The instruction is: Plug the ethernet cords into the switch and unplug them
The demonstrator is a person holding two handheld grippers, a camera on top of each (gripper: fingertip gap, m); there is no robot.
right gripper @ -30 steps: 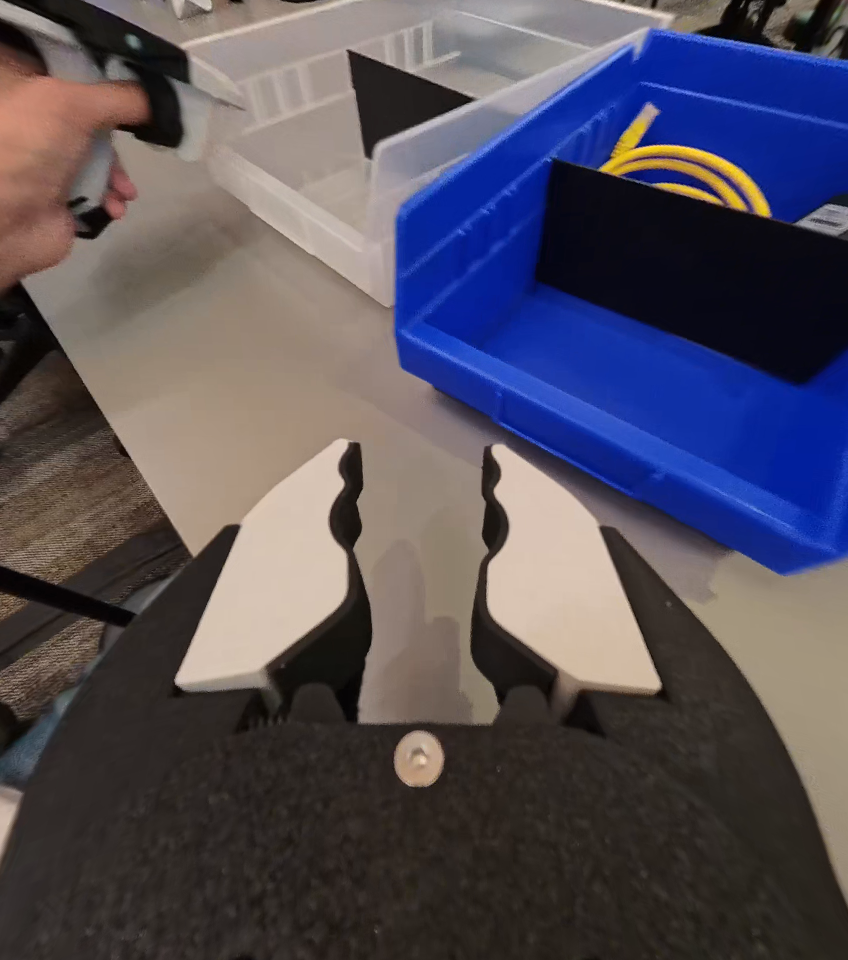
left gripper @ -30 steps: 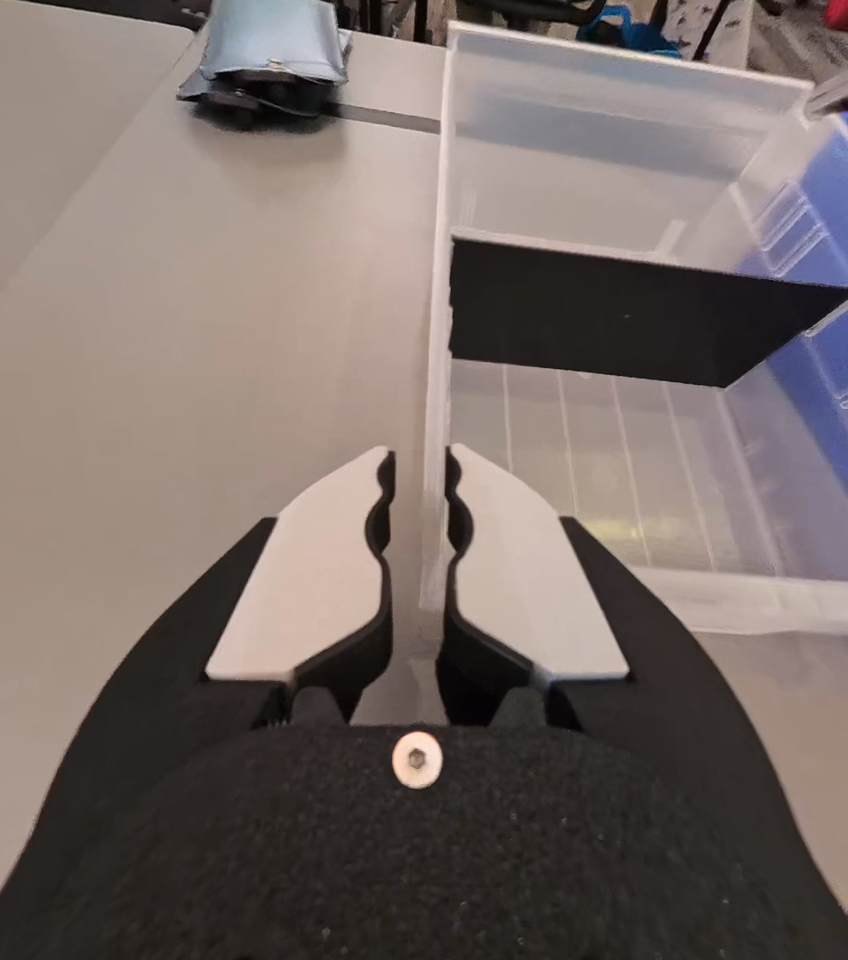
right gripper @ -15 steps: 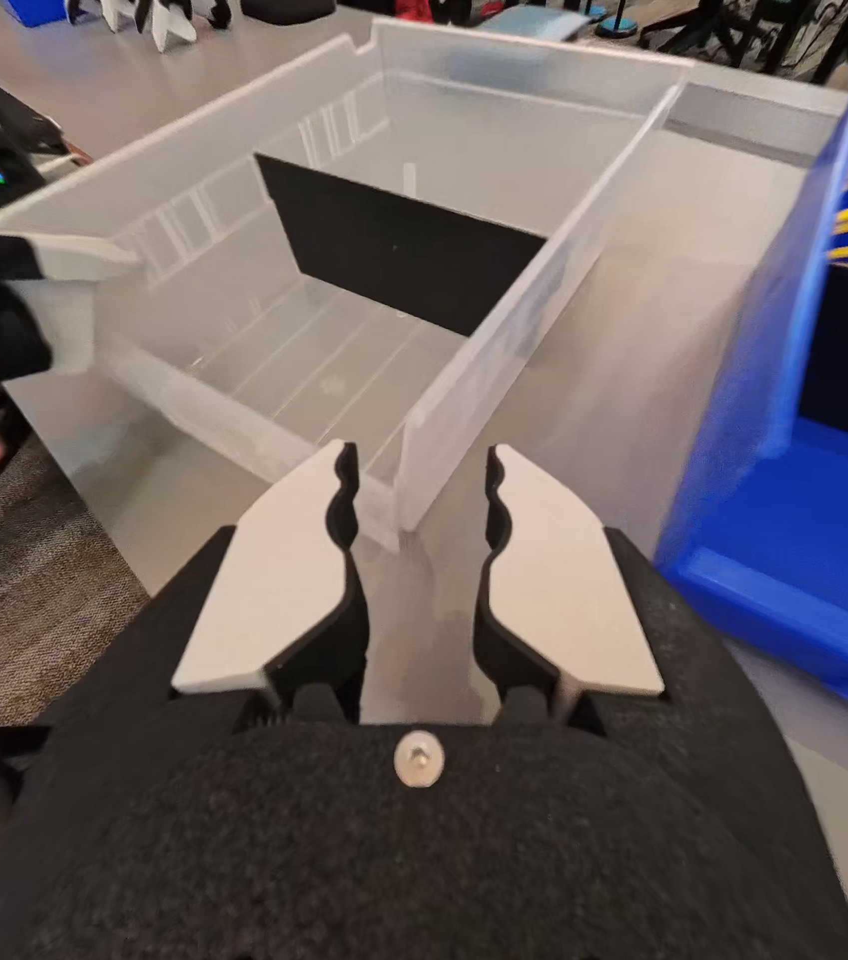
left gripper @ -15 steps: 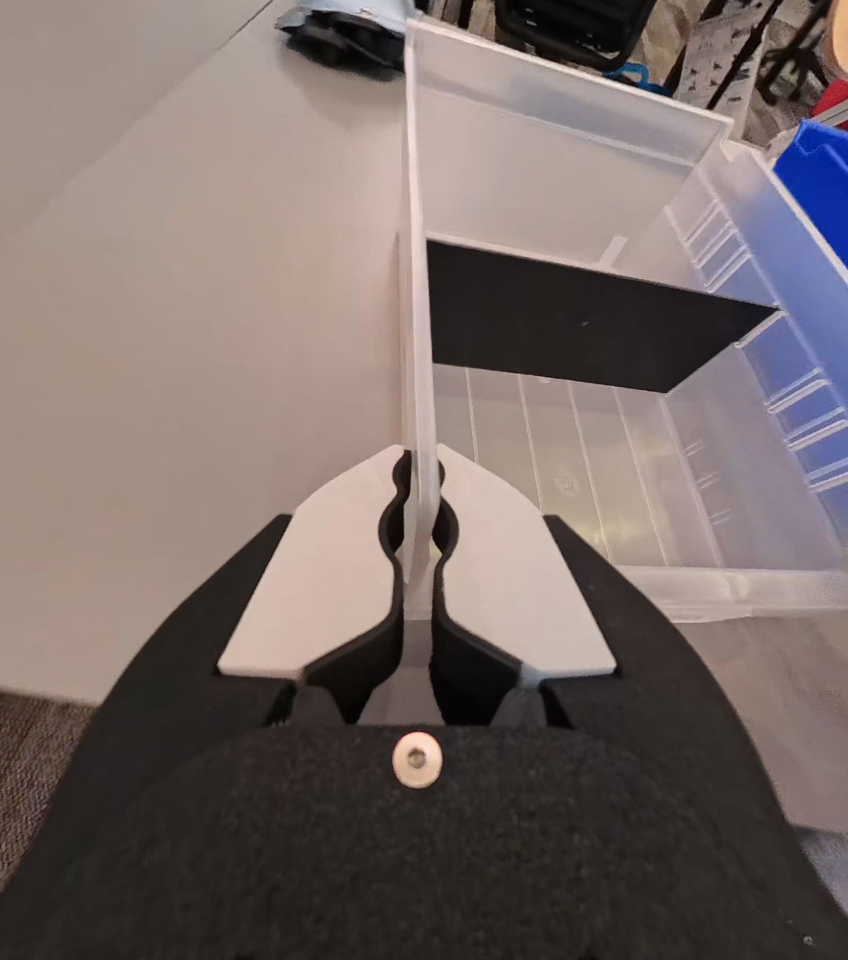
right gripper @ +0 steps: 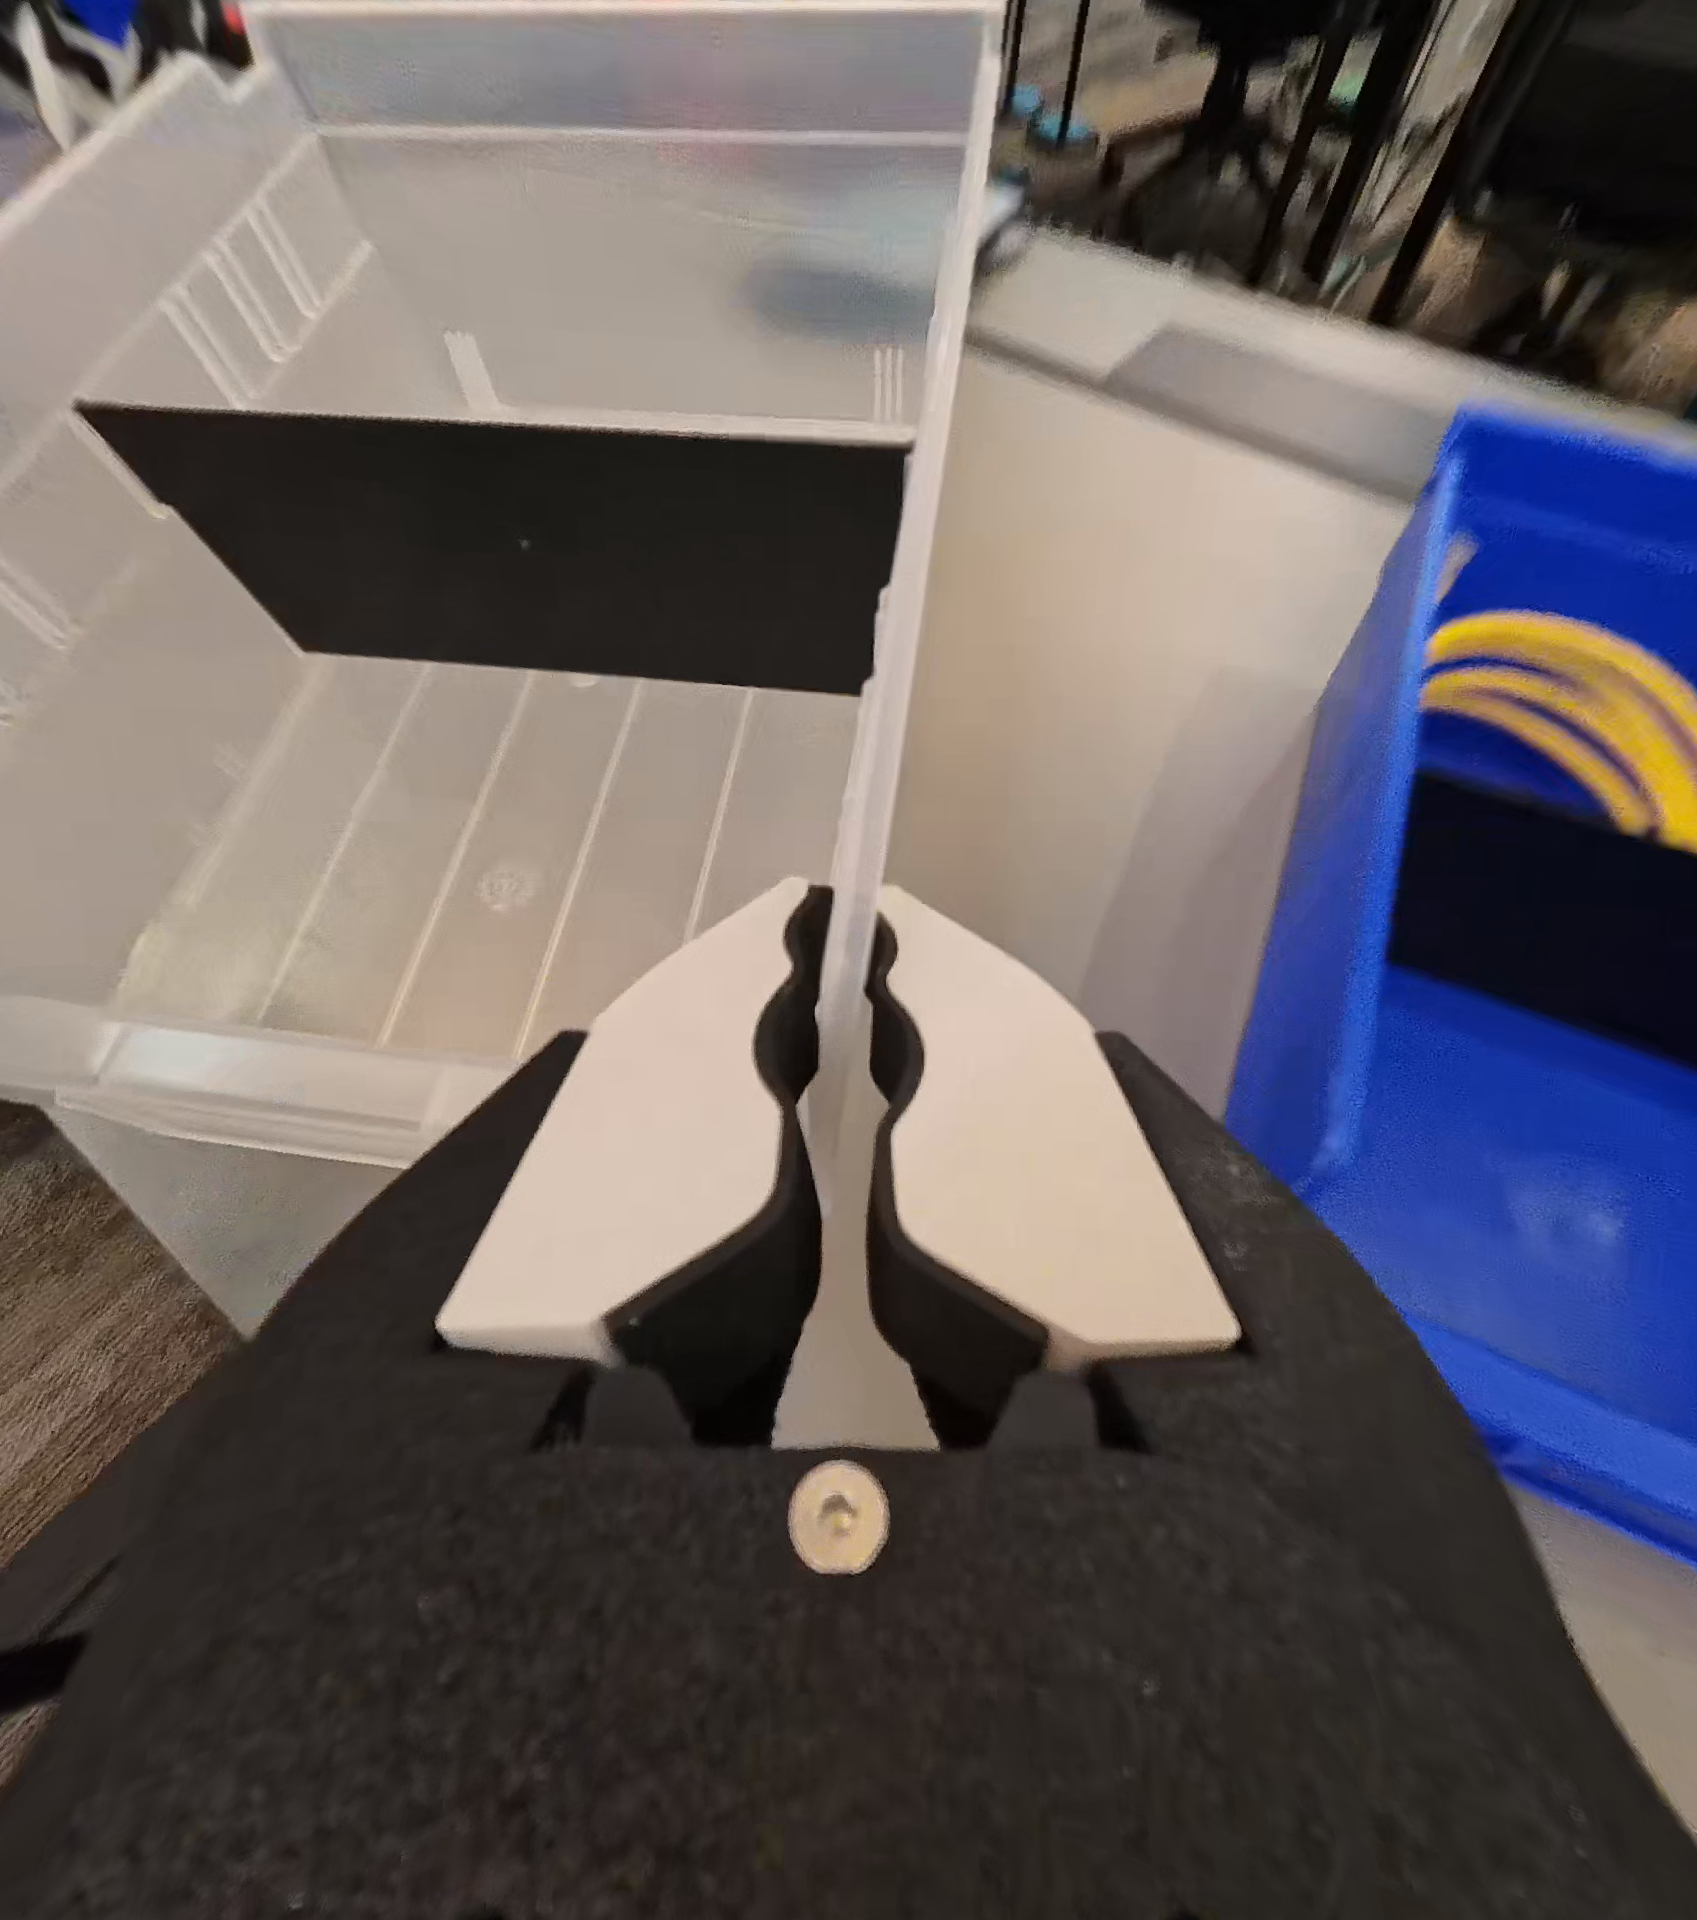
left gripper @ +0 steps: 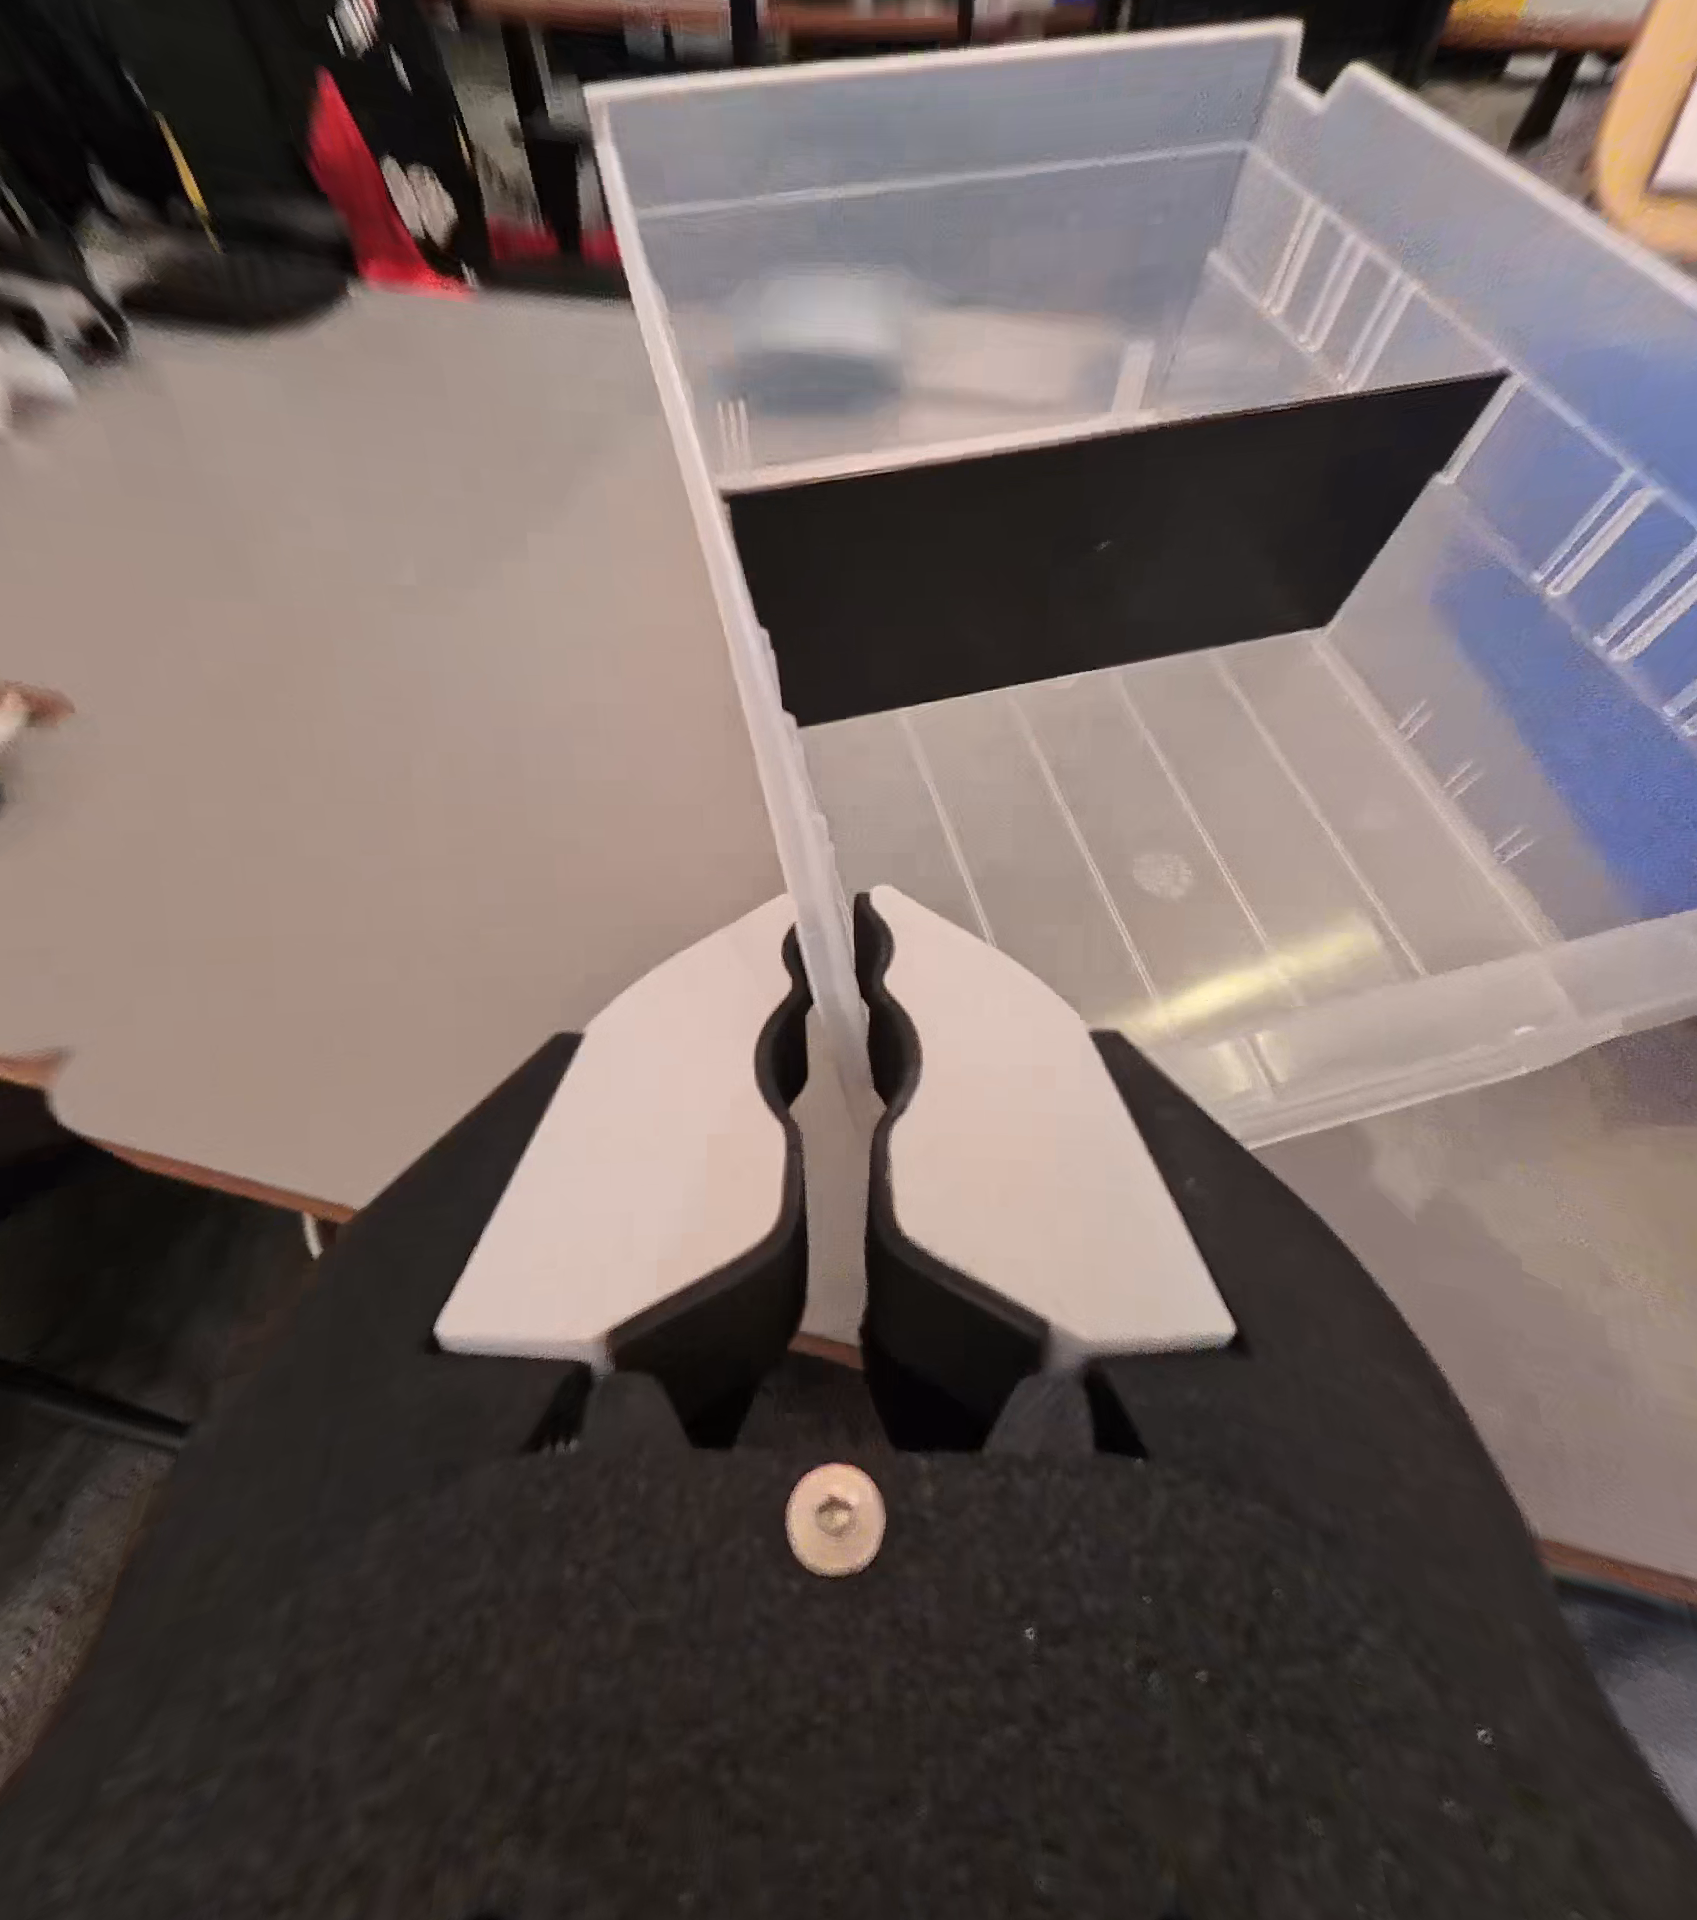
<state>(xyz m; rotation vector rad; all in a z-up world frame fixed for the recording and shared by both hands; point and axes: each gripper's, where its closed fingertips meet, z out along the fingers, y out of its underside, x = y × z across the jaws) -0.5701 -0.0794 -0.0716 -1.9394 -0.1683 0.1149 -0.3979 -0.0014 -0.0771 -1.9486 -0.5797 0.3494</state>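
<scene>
Both grippers, left (left gripper: 831,935) and right (right gripper: 844,925), have their jaws clamped on opposite side walls of the clear plastic bin (left gripper: 1509,966), probably to shift it, while the yellow ethernet cords (right gripper: 1592,727) sit in the blue bin (right gripper: 1363,935) at right.

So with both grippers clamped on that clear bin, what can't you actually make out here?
- The switch: in neither view; the blue bin is cut off by the right view's edge, its black divider hiding what lies behind.
- The yellow cable: ends hidden, blurred.
- Grey object behind the clear bin: smeared through the plastic.
- Right gripper in the left view: only a sliver at the edge.
</scene>
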